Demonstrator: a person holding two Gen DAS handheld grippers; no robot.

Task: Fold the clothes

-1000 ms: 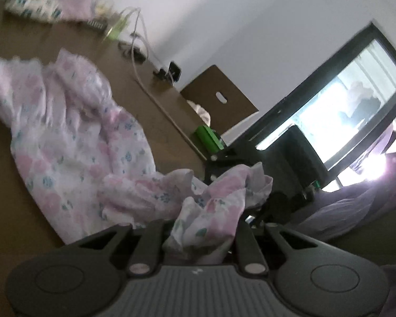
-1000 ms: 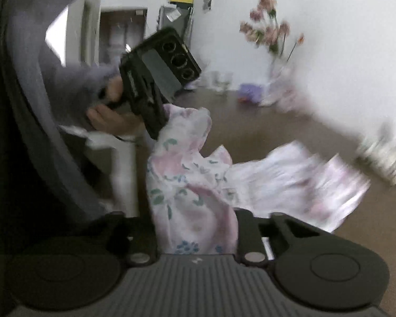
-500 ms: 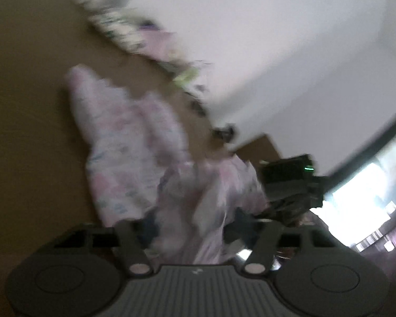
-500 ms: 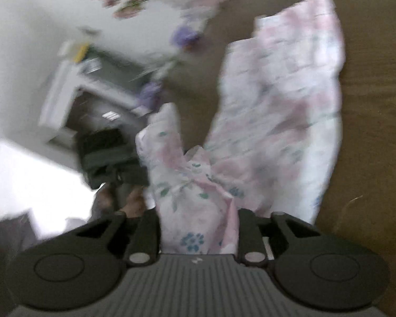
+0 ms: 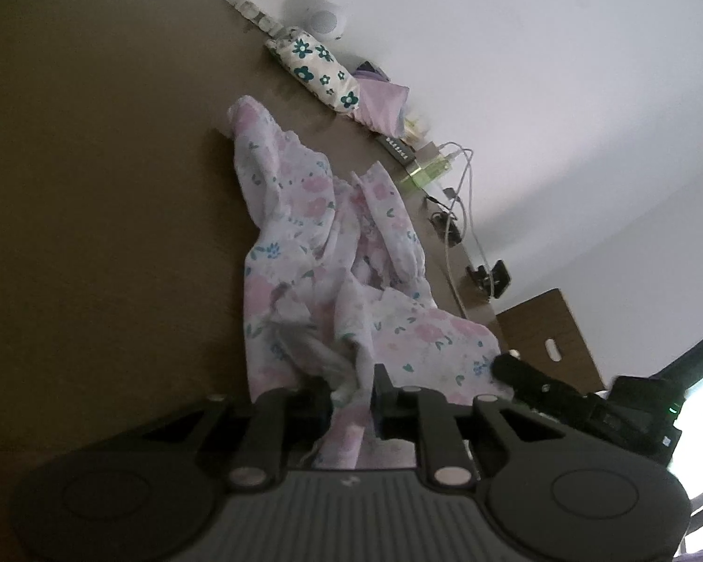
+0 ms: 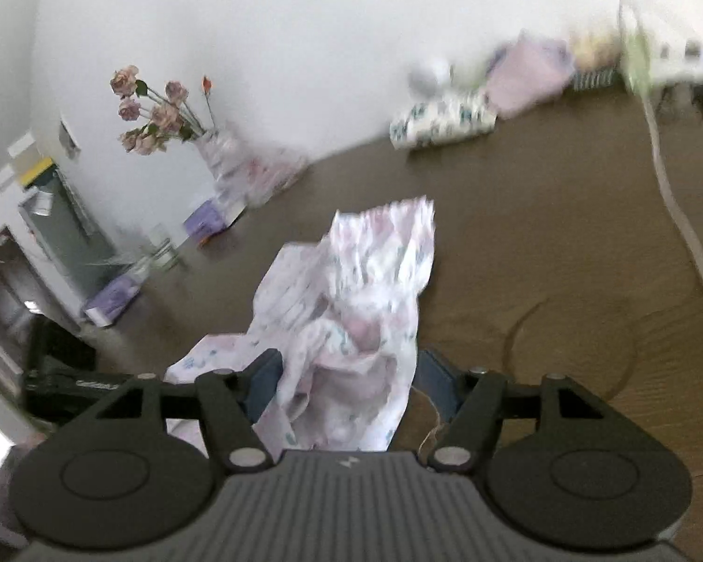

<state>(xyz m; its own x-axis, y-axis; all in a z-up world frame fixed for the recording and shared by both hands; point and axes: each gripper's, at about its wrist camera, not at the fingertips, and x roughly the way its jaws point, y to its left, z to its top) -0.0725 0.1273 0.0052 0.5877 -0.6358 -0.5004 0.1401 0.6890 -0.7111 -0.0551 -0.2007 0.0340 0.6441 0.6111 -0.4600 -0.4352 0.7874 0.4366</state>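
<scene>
1. The garment (image 5: 323, 253), a thin white cloth with pink and blue flowers, lies crumpled on the brown surface (image 5: 93, 215). Its long axis runs straight away from the left gripper (image 5: 351, 391) toward the far wall.
2. The near end of the garment is bunched up and pinched between the left gripper's fingers (image 5: 304, 400), which are closed on it.
3. In the right wrist view the same garment (image 6: 351, 299) runs out ahead of the right gripper (image 6: 347, 381). Its fingers (image 6: 262, 381) stand wide apart, with cloth lying loosely in the gap, so this side looks released, not gripping.
4. In the left wrist view the right gripper (image 5: 539, 386) sits just beside the garment's near right corner, so both hands are at the same end, and the far end lies free on the surface.
5. By my judgement the fold turns on that axis: the held near end has to travel forward along the garment's length, and only the left hand has a grip.
6. Further out, along the wall, lie a flowered pouch (image 5: 314, 65), a white cable (image 5: 464, 196) and a vase of flowers (image 6: 164, 112), all well apart from the garment.
</scene>
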